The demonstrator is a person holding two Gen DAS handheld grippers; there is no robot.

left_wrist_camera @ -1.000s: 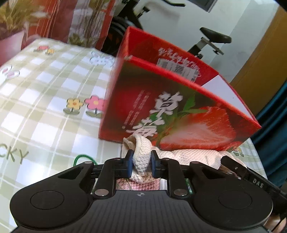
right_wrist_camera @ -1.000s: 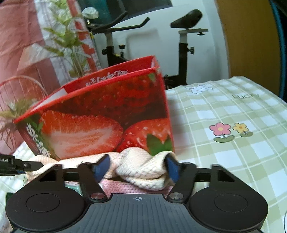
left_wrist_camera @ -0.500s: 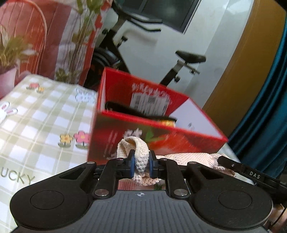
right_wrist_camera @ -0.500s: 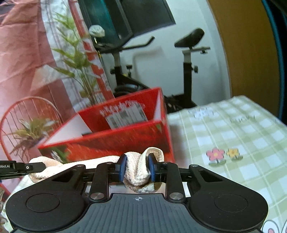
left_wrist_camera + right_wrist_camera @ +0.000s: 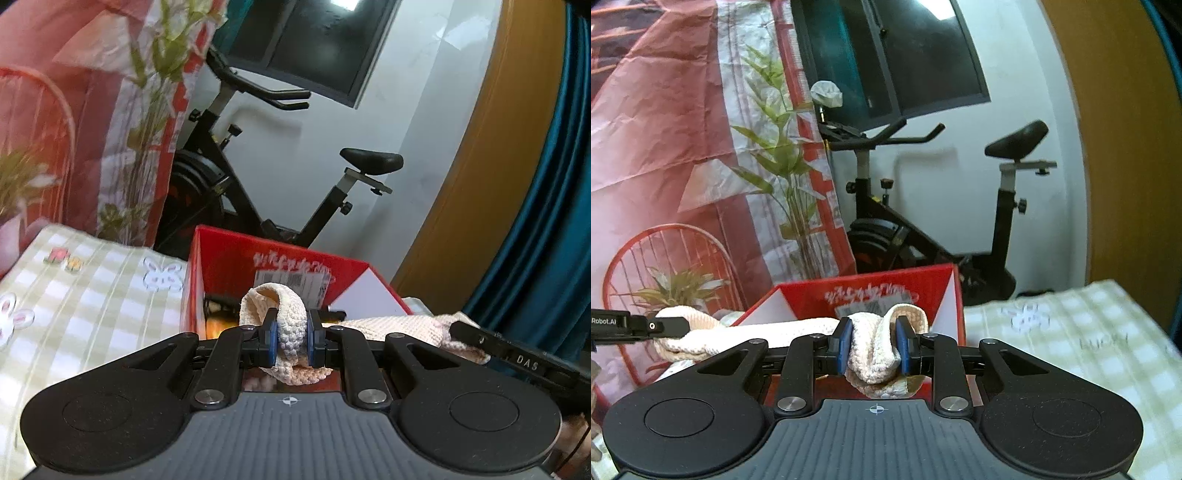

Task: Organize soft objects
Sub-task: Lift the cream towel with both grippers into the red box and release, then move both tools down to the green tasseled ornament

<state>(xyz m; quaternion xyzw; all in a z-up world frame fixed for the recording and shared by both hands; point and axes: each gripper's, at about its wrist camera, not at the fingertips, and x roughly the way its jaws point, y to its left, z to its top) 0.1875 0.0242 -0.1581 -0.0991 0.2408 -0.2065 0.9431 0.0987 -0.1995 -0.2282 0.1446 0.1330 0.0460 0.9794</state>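
A cream knitted cloth (image 5: pixel 399 326) hangs stretched between both grippers, held above the open red strawberry box (image 5: pixel 229 258). My left gripper (image 5: pixel 291 341) is shut on one bunched end of the cloth. My right gripper (image 5: pixel 873 345) is shut on the other end (image 5: pixel 875 350). The cloth runs left across the right wrist view (image 5: pixel 757 332) to the other gripper's tip (image 5: pixel 646 326). The box (image 5: pixel 871 291) stands just ahead of and below both grippers, with dark and orange items inside (image 5: pixel 218 314).
The box stands on a table with a green checked cloth (image 5: pixel 92 295), which also shows at the right of the right wrist view (image 5: pixel 1071 332). An exercise bike (image 5: pixel 923 221), a red wire chair (image 5: pixel 665 258) and plants (image 5: pixel 783 166) stand behind the table.
Both grippers have risen with the cloth from the table in front of the box to above its rim. The right gripper closed on its end of the cloth.
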